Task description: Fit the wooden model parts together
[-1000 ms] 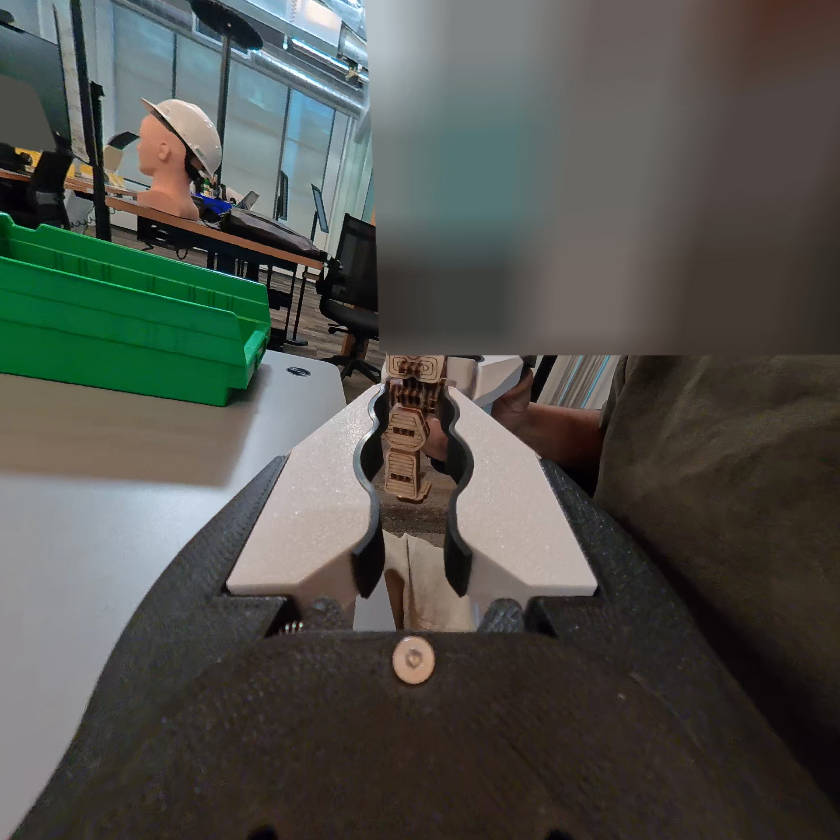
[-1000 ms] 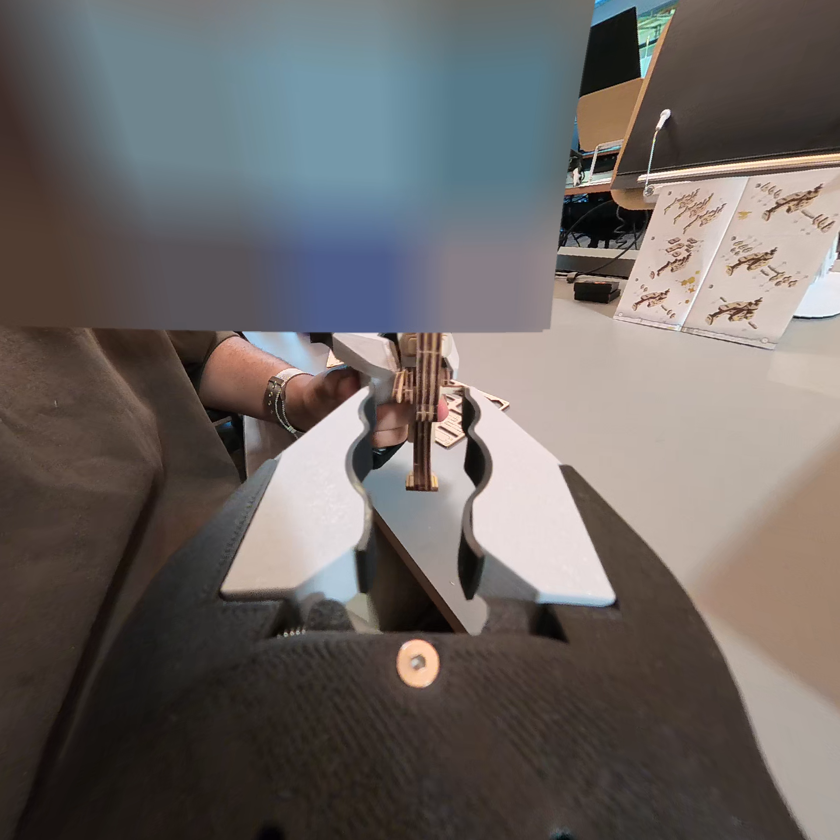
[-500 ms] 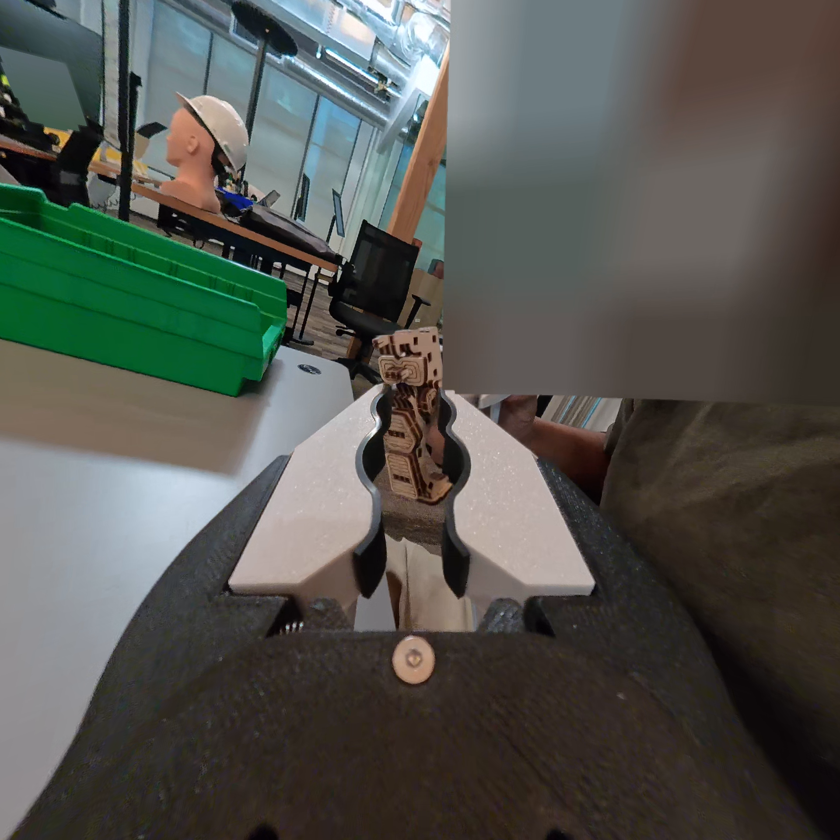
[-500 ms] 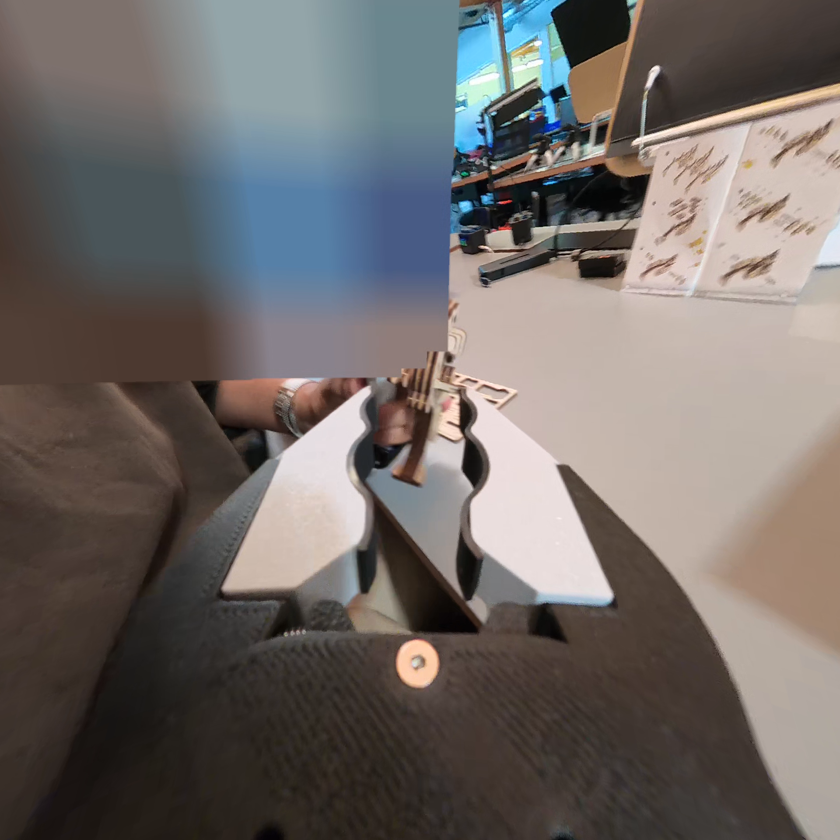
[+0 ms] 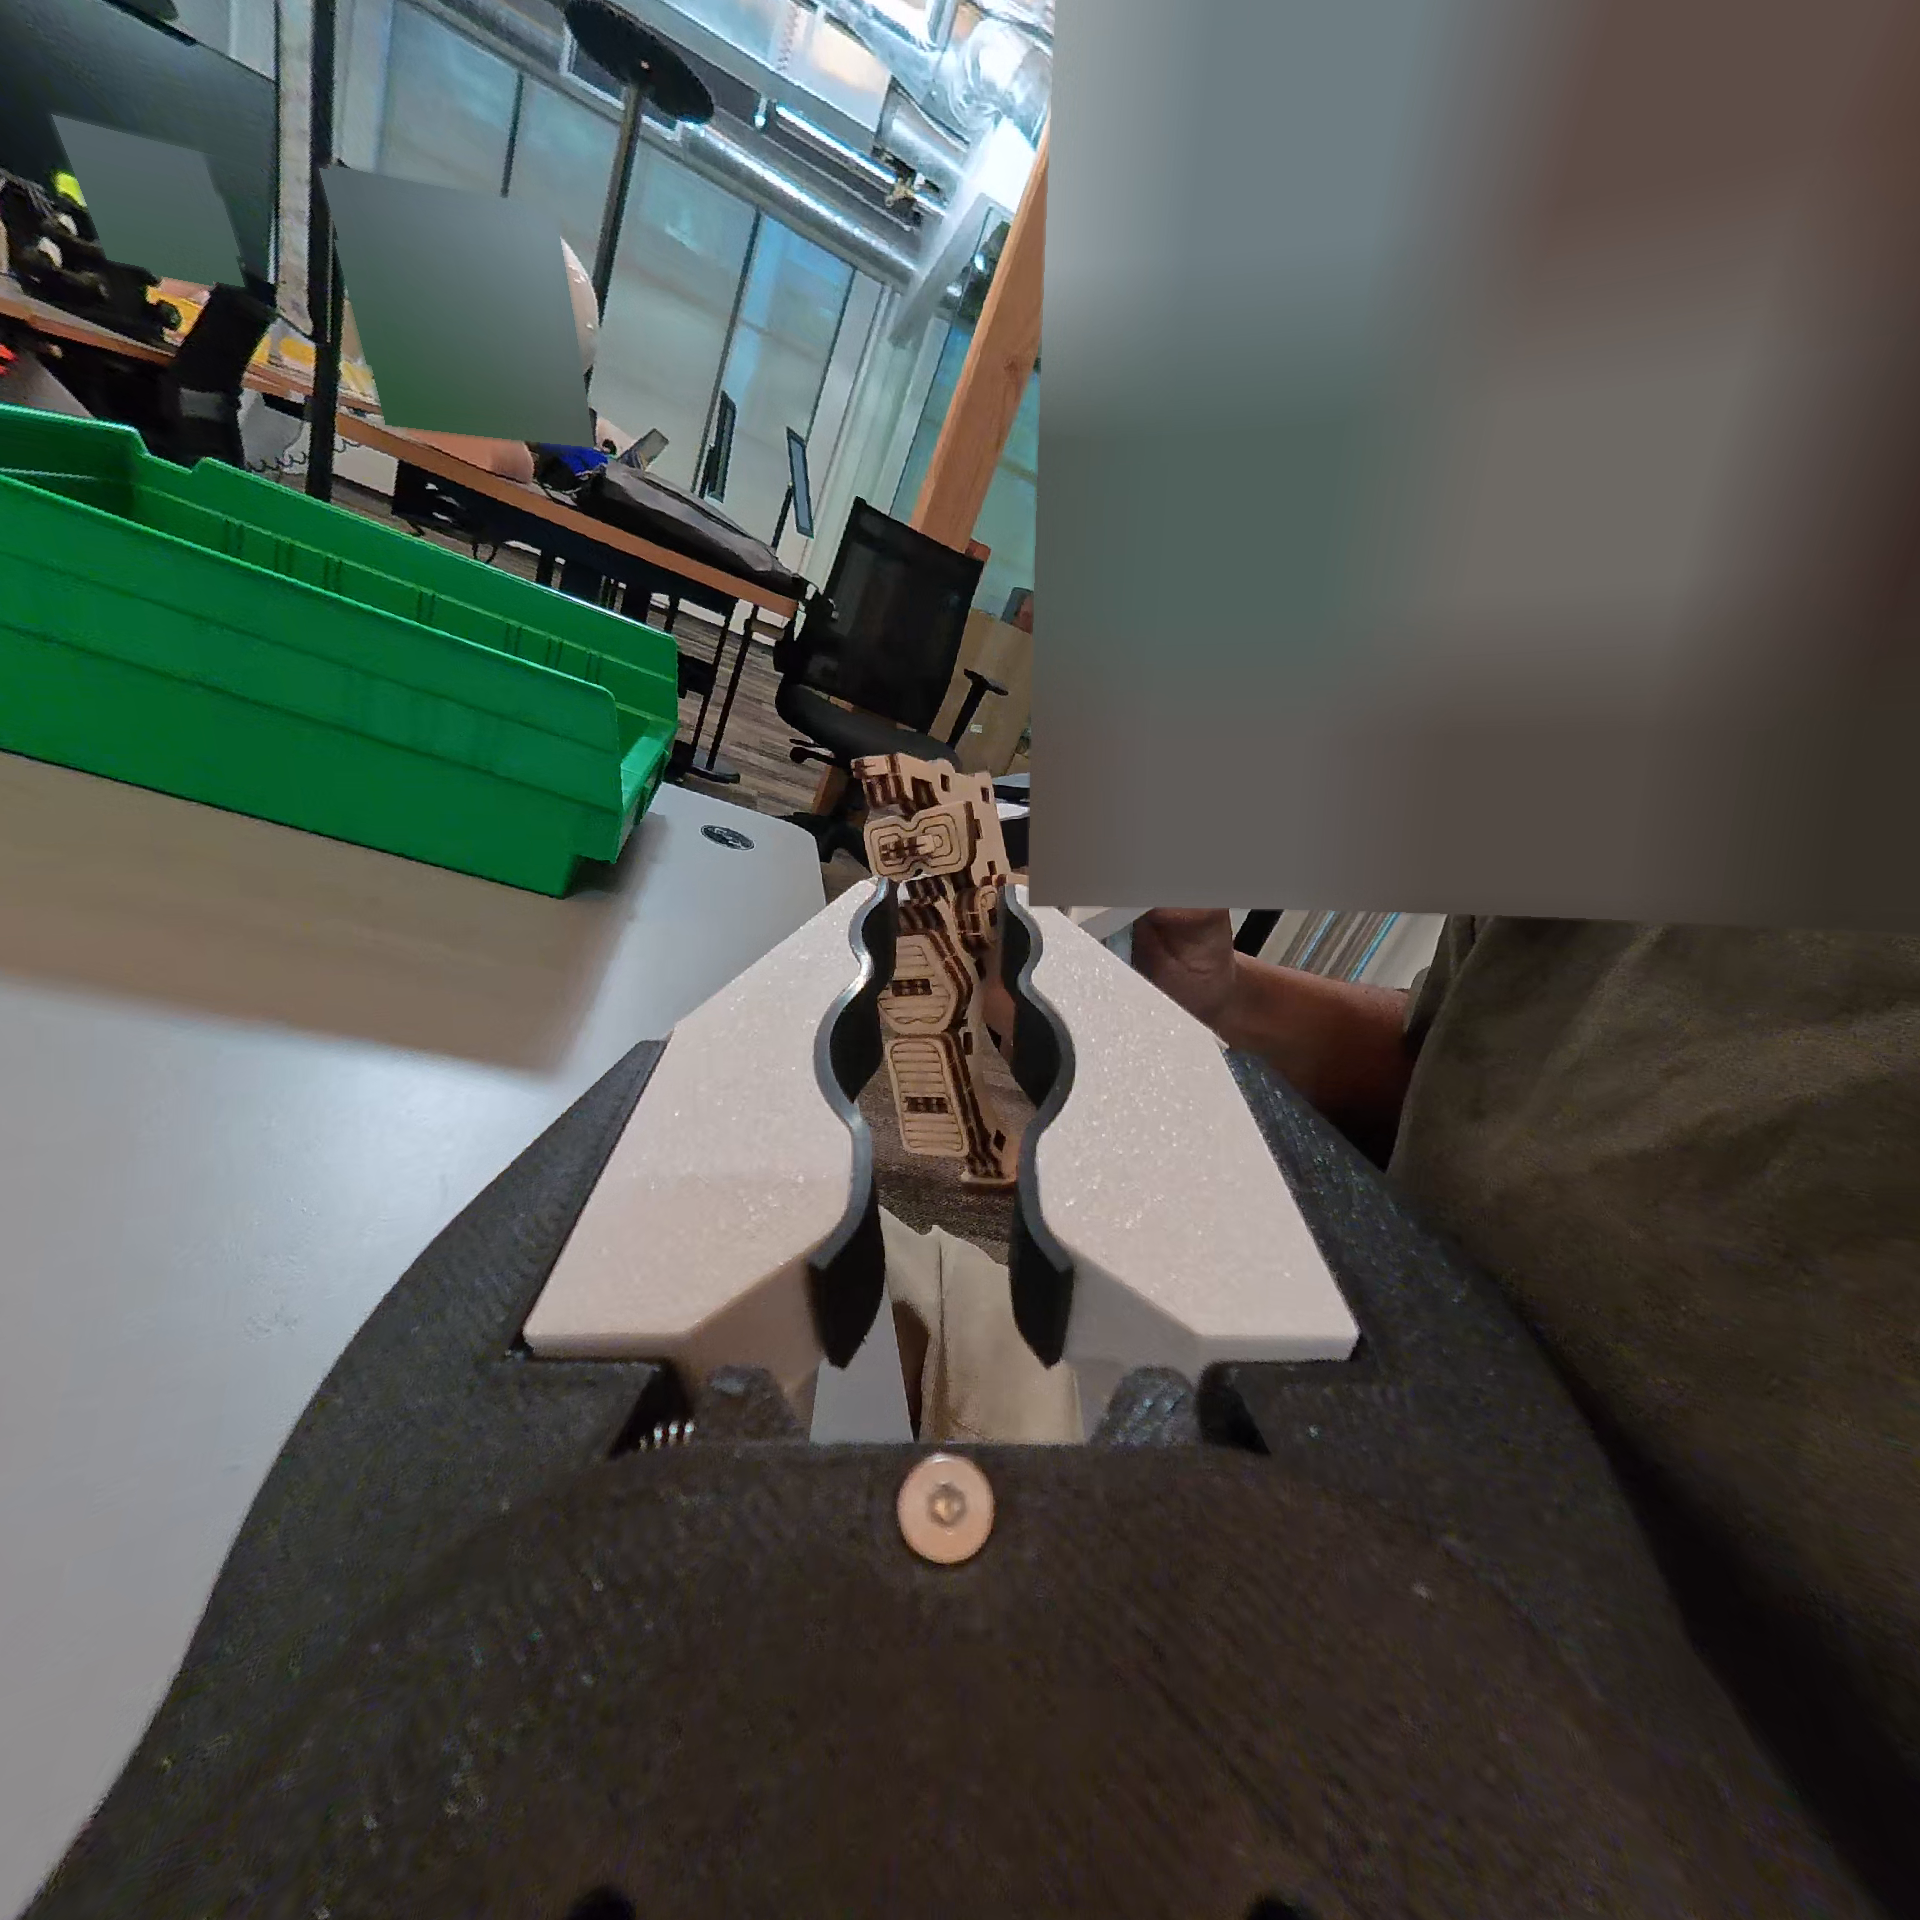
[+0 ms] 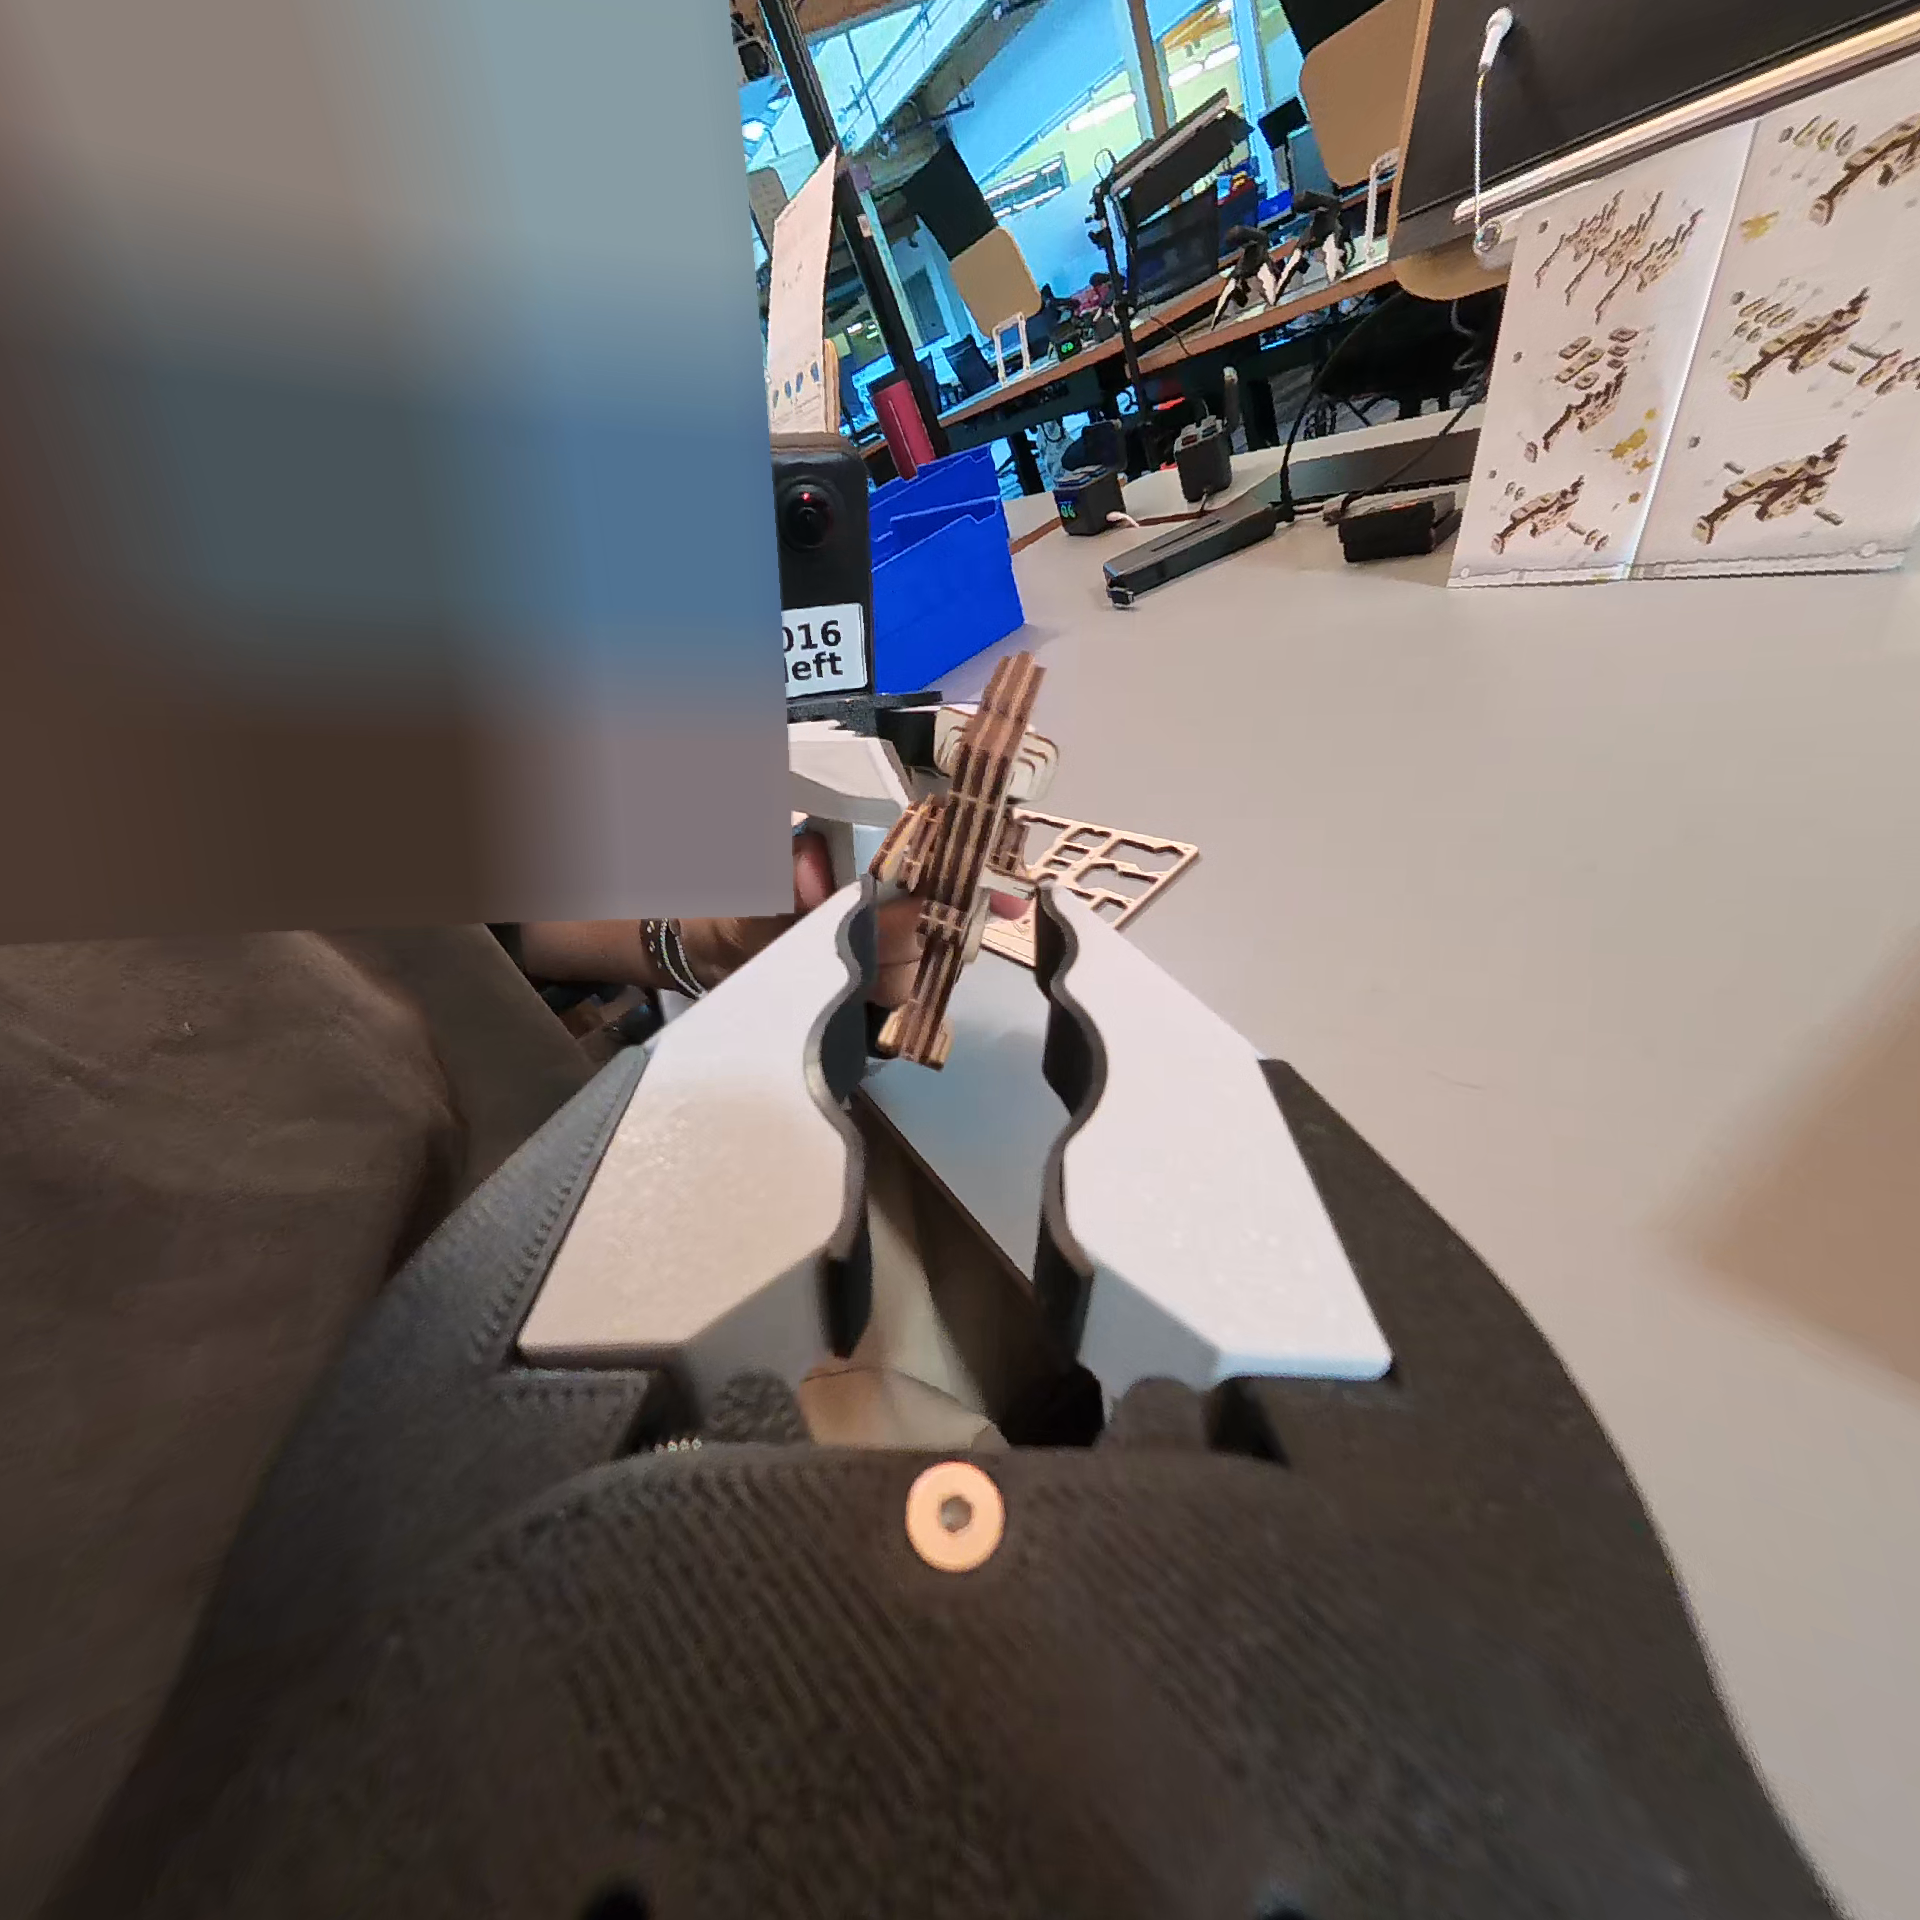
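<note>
A layered wooden model [image 5: 930, 1039] stands upright between the tips of my left gripper [image 5: 943, 906], which is shut on it. In the right wrist view the same model [image 6: 961, 831] leans to the right. Its lower end reaches in between the fingers of my right gripper [image 6: 954, 909]. These are partly open, with narrow gaps on each side of the model. The left gripper's white finger [image 6: 842, 774] shows behind, at the model's upper part. Both grippers are held off the table, close to the person's body.
A green bin [image 5: 312, 665] stands at the back left of the grey table [image 6: 1455, 831]. A wooden part sheet [image 6: 1101, 862] lies flat beyond the model. A blue bin [image 6: 935, 561] and clipped instruction sheets [image 6: 1683, 364] stand farther back. The person's olive shirt [image 5: 1662, 1247] is close beside me.
The model went from upright to leaning right in the right wrist view. The right jaws narrowed a little around it. The left gripper kept its hold and swung its view to the right.
</note>
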Demonstrator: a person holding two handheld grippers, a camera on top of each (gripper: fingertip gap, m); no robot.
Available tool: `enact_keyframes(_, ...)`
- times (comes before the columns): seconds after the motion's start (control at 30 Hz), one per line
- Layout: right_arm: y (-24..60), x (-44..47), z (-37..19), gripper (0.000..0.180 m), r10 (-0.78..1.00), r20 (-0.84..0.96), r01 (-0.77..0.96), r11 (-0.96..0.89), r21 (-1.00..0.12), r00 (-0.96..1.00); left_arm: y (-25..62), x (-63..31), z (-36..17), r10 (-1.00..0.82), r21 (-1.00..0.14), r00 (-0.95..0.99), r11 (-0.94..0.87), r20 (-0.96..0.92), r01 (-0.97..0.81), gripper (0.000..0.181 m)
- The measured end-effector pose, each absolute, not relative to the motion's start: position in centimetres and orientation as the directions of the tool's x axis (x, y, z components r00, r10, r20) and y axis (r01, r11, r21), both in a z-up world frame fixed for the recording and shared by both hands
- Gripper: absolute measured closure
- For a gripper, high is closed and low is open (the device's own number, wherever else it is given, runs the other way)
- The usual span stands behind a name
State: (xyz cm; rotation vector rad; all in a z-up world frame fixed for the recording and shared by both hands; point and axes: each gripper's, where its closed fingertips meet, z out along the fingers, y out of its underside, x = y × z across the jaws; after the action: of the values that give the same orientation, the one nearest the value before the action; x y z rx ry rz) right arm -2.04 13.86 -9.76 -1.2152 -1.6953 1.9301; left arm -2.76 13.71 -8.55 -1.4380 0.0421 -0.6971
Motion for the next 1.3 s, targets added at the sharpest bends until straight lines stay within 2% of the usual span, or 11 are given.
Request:
enact_keyframes(0.03, 13.9, -2.0, -9.8, 0.151, 0.695, -0.399, 0.302, -0.265, -0.916, -0.599, 13.7, -2.7, -8.5, -0.461, -0.91, 0.803, -0.028, 0.379, 0.414, 0.166)
enact_keyframes(0.23, 13.5, -1.7, -9.5, 0.136, 0.641, -0.44, 0.324, -0.298, -0.898, -0.629, 13.8, -2.9, -8.6, -0.447, -0.908, 0.806, -0.032, 0.388, 0.419, 0.166)
enact_keyframes(0.53, 14.2, -2.0, -9.4, 0.148, 0.612, -0.509, 0.347, -0.373, -0.861, -0.605, 13.9, -2.6, -8.7, -0.447, -0.909, 0.807, -0.034, 0.386, 0.416, 0.166)
enact_keyframes(1.3, 14.5, -1.4, -9.0, 0.153, 0.586, -0.498, 0.329, -0.378, -0.866, -0.639, 13.8, -1.9, -8.4, -0.486, -0.899, 0.776, -0.051, 0.403, 0.435, 0.167)
